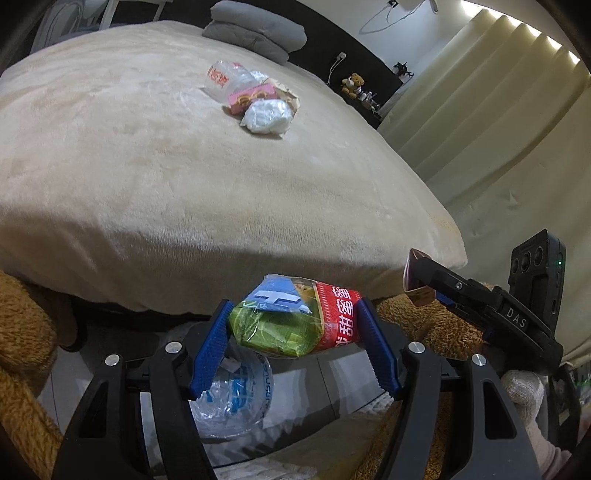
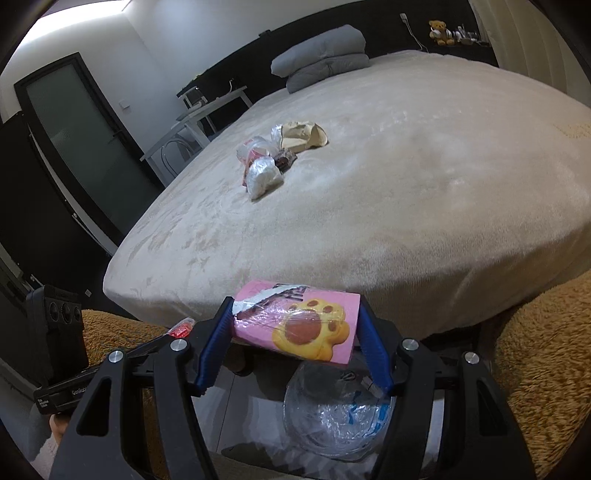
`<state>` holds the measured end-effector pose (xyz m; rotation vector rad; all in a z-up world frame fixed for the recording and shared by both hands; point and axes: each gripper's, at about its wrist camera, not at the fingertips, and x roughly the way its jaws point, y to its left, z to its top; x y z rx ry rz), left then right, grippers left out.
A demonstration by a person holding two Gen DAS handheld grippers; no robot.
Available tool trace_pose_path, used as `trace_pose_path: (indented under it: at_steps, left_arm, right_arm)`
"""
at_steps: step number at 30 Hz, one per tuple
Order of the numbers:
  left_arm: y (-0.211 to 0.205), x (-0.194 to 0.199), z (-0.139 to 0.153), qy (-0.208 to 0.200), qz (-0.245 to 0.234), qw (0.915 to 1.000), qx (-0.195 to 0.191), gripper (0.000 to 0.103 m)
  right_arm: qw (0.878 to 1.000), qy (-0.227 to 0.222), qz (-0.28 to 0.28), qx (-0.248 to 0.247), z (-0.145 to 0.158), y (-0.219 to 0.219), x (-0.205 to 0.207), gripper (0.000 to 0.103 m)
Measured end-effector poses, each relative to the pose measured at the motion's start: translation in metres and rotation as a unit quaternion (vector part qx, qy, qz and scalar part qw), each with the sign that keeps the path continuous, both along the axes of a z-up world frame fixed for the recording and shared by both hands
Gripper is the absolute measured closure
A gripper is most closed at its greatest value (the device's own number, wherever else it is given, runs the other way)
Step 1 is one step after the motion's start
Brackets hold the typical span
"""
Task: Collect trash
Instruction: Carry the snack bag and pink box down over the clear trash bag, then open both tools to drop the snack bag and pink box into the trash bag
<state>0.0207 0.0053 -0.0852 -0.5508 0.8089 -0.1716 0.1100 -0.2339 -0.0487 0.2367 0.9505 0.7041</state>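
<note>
My left gripper (image 1: 293,321) is shut on a green, blue and red snack packet (image 1: 295,319), held off the foot of the bed above a clear plastic trash bag (image 1: 231,395). My right gripper (image 2: 295,325) is shut on a pink paw-print wrapper (image 2: 299,325), held above the same clear bag (image 2: 334,421). The right gripper also shows at the right of the left wrist view (image 1: 421,280). A pile of trash lies on the bed: a clear bag with red print (image 1: 225,79), a pink packet (image 1: 249,96), a white crumpled bag (image 1: 267,117) and brown paper (image 2: 303,136).
The beige bed (image 1: 147,177) fills the middle. Grey pillows (image 1: 255,31) lie at its head. A brown fuzzy rug (image 2: 546,350) flanks the foot. Curtains (image 1: 498,122) hang to the right, a dark door (image 2: 85,125) and a white table (image 2: 207,114) stand to the left.
</note>
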Motion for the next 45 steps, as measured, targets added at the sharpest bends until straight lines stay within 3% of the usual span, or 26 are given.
trace_pose_path:
  at_steps: [16, 27, 37, 45]
  left_arm:
    - [0.004, 0.015, -0.043, 0.099, -0.008, 0.9946, -0.032, 0.037]
    - [0.002, 0.027, -0.077, 0.179, -0.011, 0.9825, -0.051, 0.037]
    - [-0.005, 0.032, -0.097, 0.225, -0.031, 0.9733, -0.033, 0.037]
    - [-0.010, 0.033, -0.105, 0.240, -0.046, 0.9691, -0.028, 0.032]
  right_arm:
    - [0.986, 0.162, 0.018, -0.027, -0.066, 0.018, 0.017, 0.039]
    - [0.970, 0.237, 0.018, -0.046, -0.100, 0.029, 0.023, 0.039]
    - [0.959, 0.276, 0.012, -0.065, -0.118, 0.033, 0.028, 0.039]
    - [0.958, 0.281, 0.009, -0.060, -0.118, 0.034, 0.028, 0.035]
